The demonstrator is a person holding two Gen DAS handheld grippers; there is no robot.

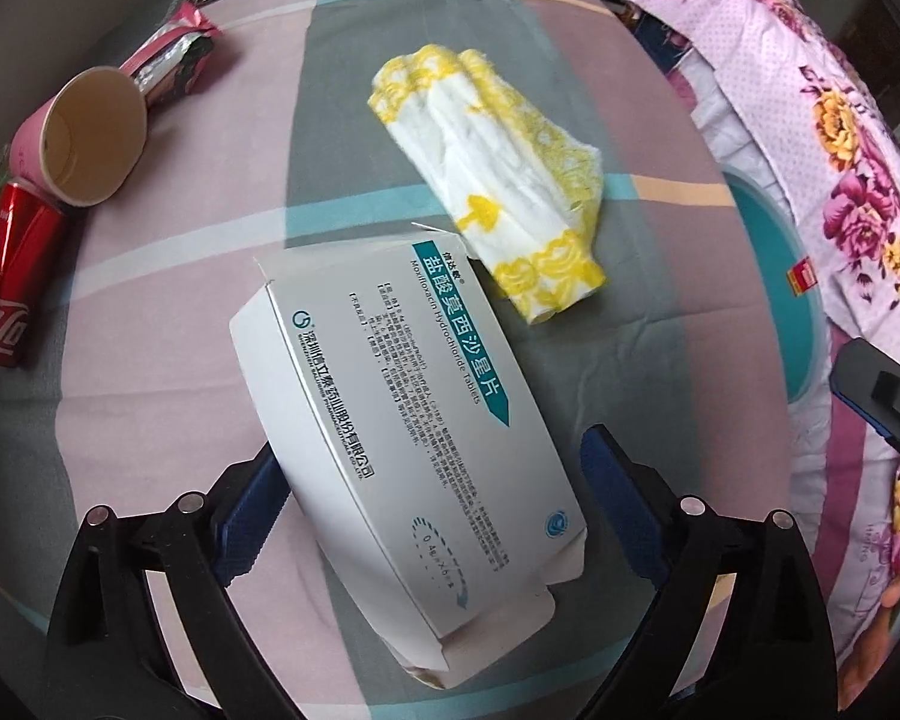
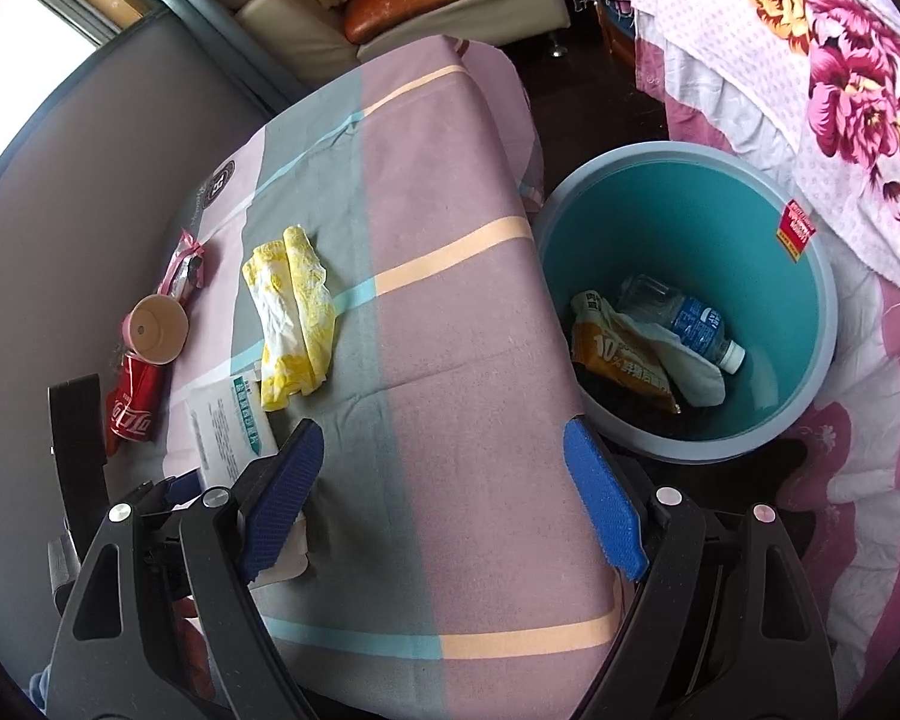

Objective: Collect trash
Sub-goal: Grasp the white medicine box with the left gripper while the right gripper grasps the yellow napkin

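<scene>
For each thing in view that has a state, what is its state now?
Box: tilted, between the open left jaws.
Cup: on its side, empty.
Can: lying down, dented.
Tissue: crumpled on the table.
Wrapper: torn open.
Bin: partly filled.
Bottle: lying in the bin.
Right gripper: open, empty.

The white medicine box (image 1: 408,438) reads "盐酸莫西沙星片" on a teal banner, with "Moxifloxacin Hydrochloride Tablets" beneath it. Left of the box, the crushed red can (image 1: 6,294) carries the white Coca-Cola script. Inside the bin (image 2: 822,324), an orange wrapper (image 2: 621,366) shows "10%".
</scene>
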